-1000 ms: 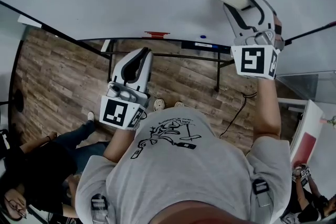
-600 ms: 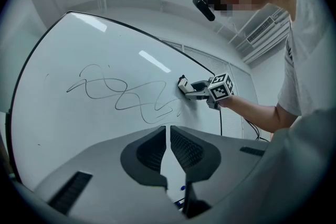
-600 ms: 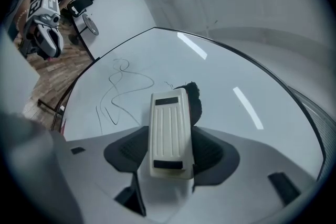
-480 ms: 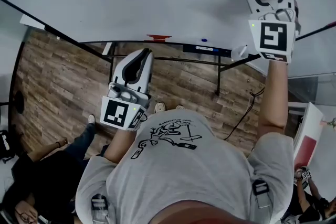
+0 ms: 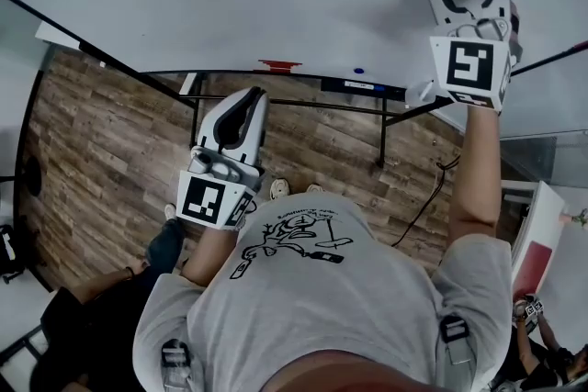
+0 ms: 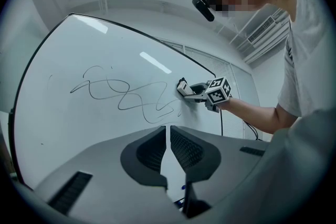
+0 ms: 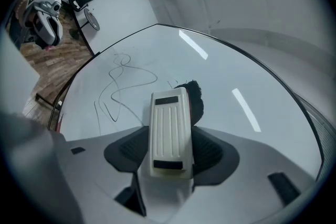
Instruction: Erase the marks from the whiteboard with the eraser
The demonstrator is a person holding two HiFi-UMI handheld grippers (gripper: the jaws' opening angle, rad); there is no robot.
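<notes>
The eraser (image 7: pixel 169 131) sits between the jaws of the right gripper (image 7: pixel 169 157), which are clamped on its two long sides. It sticks out forward past the jaw tips. It is a long block of cream plastic with rounded corners, fine ribs along its back and a dark strip at each end. A black, fuzzy felt part (image 7: pixel 196 98) shows at its far end and touches the whiteboard (image 7: pixel 247 128).

The marks (image 7: pixel 118 86) are thin dark loops, drawn as one wandering line. They lie ahead and to the left of the right gripper, and their nearest end is just beside the eraser. The board is smooth, white and glossy, with lamp reflections on it, and has a thin dark frame.

The left gripper (image 6: pixel 168 136) is held low, well apart from the board, in front of the person's grey shirt (image 5: pixel 322 289). Its grey jaws are together except for a thin slit, with nothing between them; their inner pads are ribbed. Under it lies a floor (image 5: pixel 101 133) of brown wood planks.
</notes>
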